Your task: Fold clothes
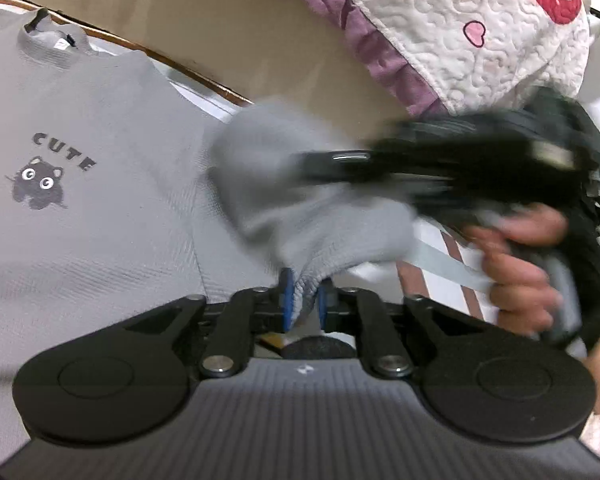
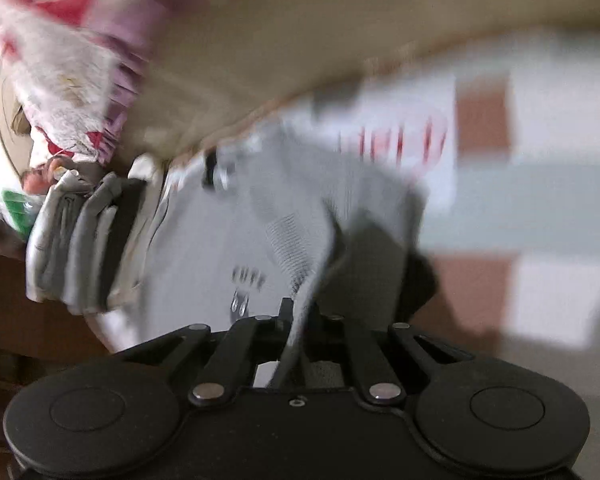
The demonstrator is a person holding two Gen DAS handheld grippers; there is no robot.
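Two grippers, both clamped on the same grey sweatshirt (image 1: 100,200). Left gripper (image 1: 305,300): blue pads (image 1: 286,300) pinch a bunched ribbed edge of the fabric, fold rising up out of the jaws. Right gripper (image 2: 298,316): fingers together on a thin grey fold that runs straight up between them; in the left wrist view it shows as a blurred black shape (image 1: 440,168) over a lifted sleeve-like lump of cloth, held by the person's hand (image 1: 520,264).

Sweatshirt body lies flat on the bed (image 1: 476,300), print side up: "CUTE" lettering (image 1: 64,152) above a small black cat (image 1: 40,186), collar (image 1: 52,40) toward the bed's far edge by the beige headboard (image 1: 240,32). Bedsheet is white with brown and pale grey blocks.

Quilted white cover (image 1: 460,32) with purple ruffle and red print hangs near the far right corner. Stack of folded grey and white clothes (image 2: 80,240) sits at the bed's edge, left in the right wrist view. That view is heavily motion-blurred.
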